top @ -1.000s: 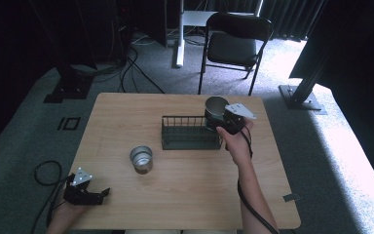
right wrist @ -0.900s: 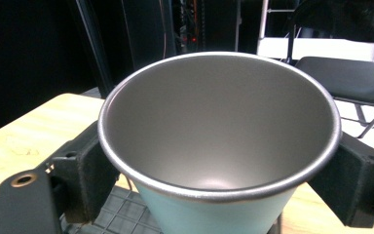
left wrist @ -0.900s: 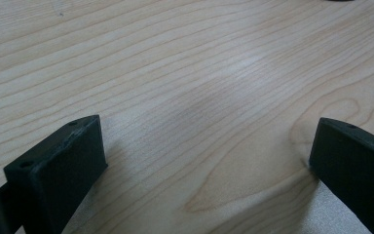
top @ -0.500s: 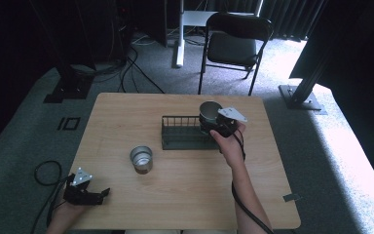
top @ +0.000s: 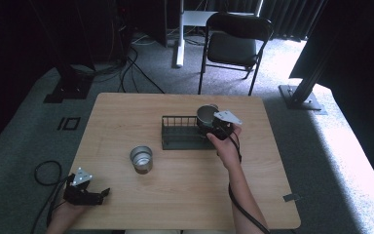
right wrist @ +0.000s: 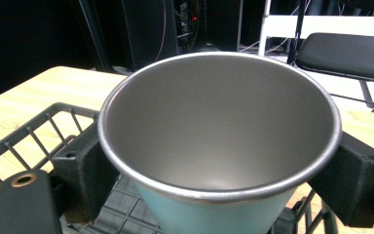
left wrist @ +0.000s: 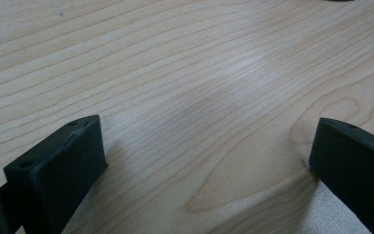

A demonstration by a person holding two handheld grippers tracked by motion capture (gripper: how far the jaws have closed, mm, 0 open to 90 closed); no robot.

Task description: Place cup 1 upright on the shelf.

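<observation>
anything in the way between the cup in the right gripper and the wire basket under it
Nothing visible. The right gripper holds the pale blue metal cup upright at the right end of the dark wire basket. The basket's floor beneath the cup looks bare in the right gripper view. The second metal cup stands apart on the wooden table.

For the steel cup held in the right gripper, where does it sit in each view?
High view: the light-blue steel cup with a grey inside is right of centre, above the wire basket's right end.
Left gripper view: not in it.
Right gripper view: centre, between the jaws.
Shared landmark: the black wire basket.
</observation>
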